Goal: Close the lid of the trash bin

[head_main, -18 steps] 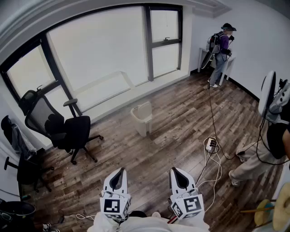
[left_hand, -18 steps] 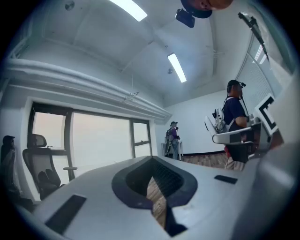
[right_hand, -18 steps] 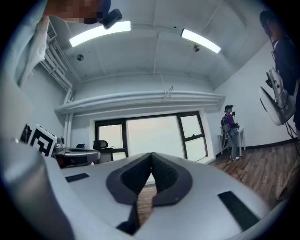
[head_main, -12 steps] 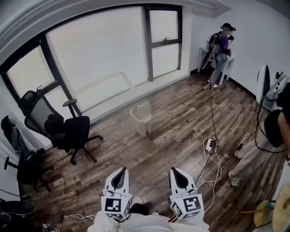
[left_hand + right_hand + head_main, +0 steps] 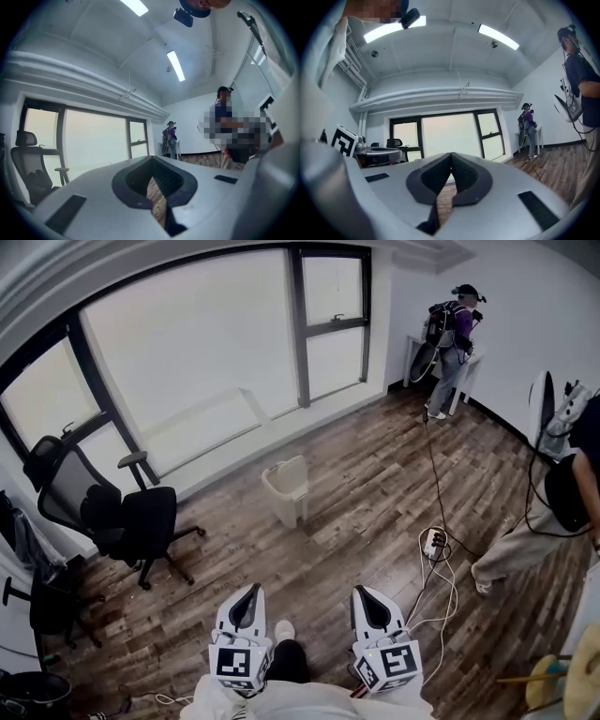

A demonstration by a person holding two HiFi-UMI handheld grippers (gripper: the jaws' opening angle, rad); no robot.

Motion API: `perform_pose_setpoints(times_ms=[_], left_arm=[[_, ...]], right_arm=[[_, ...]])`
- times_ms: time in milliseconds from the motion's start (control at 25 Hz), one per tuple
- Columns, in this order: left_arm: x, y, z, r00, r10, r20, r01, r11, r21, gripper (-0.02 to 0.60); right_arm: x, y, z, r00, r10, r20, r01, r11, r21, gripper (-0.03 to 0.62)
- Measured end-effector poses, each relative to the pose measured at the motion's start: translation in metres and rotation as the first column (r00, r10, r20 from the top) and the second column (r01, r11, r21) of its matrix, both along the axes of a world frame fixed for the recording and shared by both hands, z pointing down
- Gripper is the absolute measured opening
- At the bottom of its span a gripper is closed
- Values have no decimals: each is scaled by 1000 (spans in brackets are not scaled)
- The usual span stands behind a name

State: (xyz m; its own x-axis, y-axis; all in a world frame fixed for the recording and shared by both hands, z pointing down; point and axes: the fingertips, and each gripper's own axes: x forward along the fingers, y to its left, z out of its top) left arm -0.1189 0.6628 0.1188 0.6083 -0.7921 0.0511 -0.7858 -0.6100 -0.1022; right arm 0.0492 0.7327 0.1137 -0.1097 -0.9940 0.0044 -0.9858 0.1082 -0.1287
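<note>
A small white trash bin (image 5: 288, 488) stands on the wooden floor near the window, its lid tipped up at the back. My left gripper (image 5: 247, 598) and right gripper (image 5: 369, 598) are held low and close to my body, well short of the bin. Both are shut with nothing between the jaws. In the left gripper view the shut left gripper (image 5: 153, 172) points at the far wall. The right gripper (image 5: 451, 168) in its own view faces the window. The bin does not show in either gripper view.
A black office chair (image 5: 131, 514) stands left of the bin. A power strip with white cables (image 5: 435, 542) lies on the floor to the right. One person (image 5: 448, 338) stands in the far corner, and another person (image 5: 553, 512) is close at the right edge.
The view has shifted forward and slightly left; the bin and chair sit a little lower left in frame. The person at the right has stepped. Both grippers keep their place.
</note>
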Motion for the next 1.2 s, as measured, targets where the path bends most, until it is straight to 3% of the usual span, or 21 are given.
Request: perform_pose_setpoints(times_ms=[520,1040,1200], left_arm=[[-19,-197,-1,1000,9,-18,-10,999,-30,6],[-53,-338,10,1000,-27,-1,27,999,-32,6],[-63,-376,19,999,-43,-13,42,997,-69,6]], right_arm=[[-22,-187,6,1000,16,-20,-18,997,-69,23],[-53,-346,20,999,-27,-21,24,992,-123,23],[-64,-377,23,998,-47,-31,42,989,-144,23]])
